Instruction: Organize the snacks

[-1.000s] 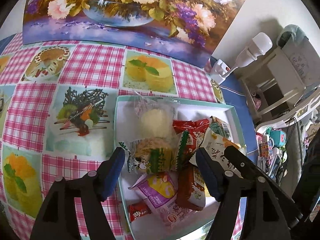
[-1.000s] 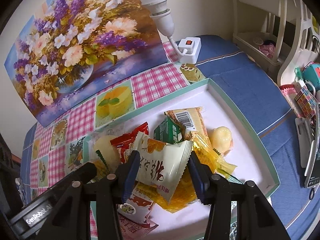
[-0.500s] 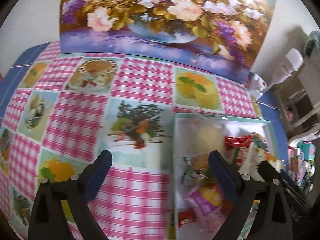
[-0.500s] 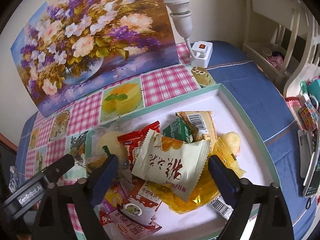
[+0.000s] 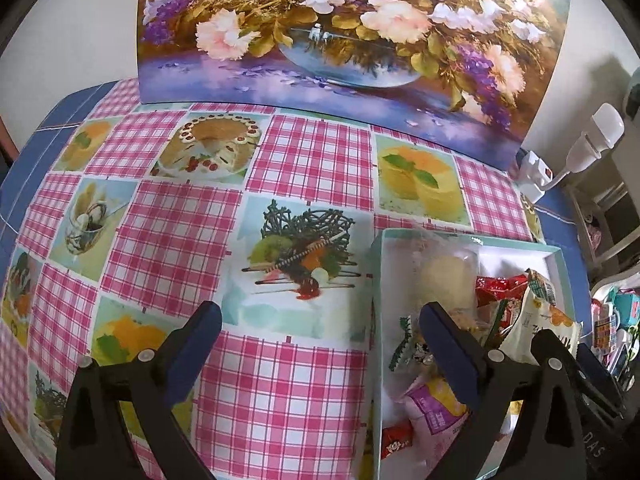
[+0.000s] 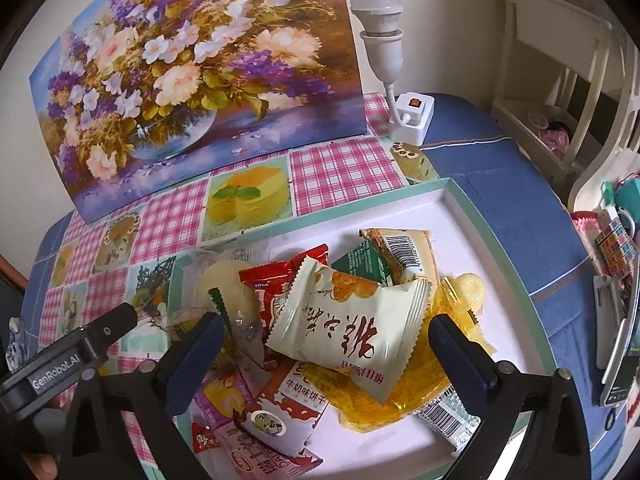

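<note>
A shallow white box with a teal rim holds a heap of snack packets. A cream packet with red characters lies on top, over a red packet, a green one and a yellow clear wrapper. My right gripper hovers over the cream packet; its jaws are opening and the pads do not touch it. My left gripper stands open over the tablecloth beside the box's left rim, with nothing between its fingers. A pale round cake in clear wrap lies in the box's far left corner.
A flower painting leans against the wall behind the pink checked tablecloth. A bulb lamp on a white switch box stands at the back right. A white rack and clutter lie past the blue cloth.
The right gripper's jaws have spread wide and let go of the cream packet, which lies on the heap. The left gripper has opened and swung left, from over the box to over the tablecloth.
</note>
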Motion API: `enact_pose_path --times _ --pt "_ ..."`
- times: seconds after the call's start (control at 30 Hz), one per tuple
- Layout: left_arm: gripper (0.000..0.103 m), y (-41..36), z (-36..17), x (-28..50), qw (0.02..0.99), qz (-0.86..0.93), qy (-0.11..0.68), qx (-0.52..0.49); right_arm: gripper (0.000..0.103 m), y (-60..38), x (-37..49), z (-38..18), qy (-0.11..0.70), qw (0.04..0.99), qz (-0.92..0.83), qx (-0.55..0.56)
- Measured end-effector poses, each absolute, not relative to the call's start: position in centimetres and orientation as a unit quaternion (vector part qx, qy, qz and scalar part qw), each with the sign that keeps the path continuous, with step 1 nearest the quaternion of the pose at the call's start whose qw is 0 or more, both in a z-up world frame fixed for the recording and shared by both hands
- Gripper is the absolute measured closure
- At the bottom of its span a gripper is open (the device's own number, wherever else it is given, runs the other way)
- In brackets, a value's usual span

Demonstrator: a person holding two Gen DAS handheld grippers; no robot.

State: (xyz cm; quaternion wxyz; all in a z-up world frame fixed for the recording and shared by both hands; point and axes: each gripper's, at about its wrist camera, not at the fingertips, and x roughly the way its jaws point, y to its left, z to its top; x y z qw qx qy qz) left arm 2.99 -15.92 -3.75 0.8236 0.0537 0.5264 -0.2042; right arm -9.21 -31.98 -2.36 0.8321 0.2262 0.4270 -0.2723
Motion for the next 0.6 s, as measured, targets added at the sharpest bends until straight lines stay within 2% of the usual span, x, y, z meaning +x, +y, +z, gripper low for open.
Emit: enact_pose_path --times 0.6 --pt "0.004 -10.5 -0.8 -0.1 0.86 -0.142 0.486 0.067 0.0 -28.0 -11.9 -1.2 0.416 0.841 -0.27 0.217"
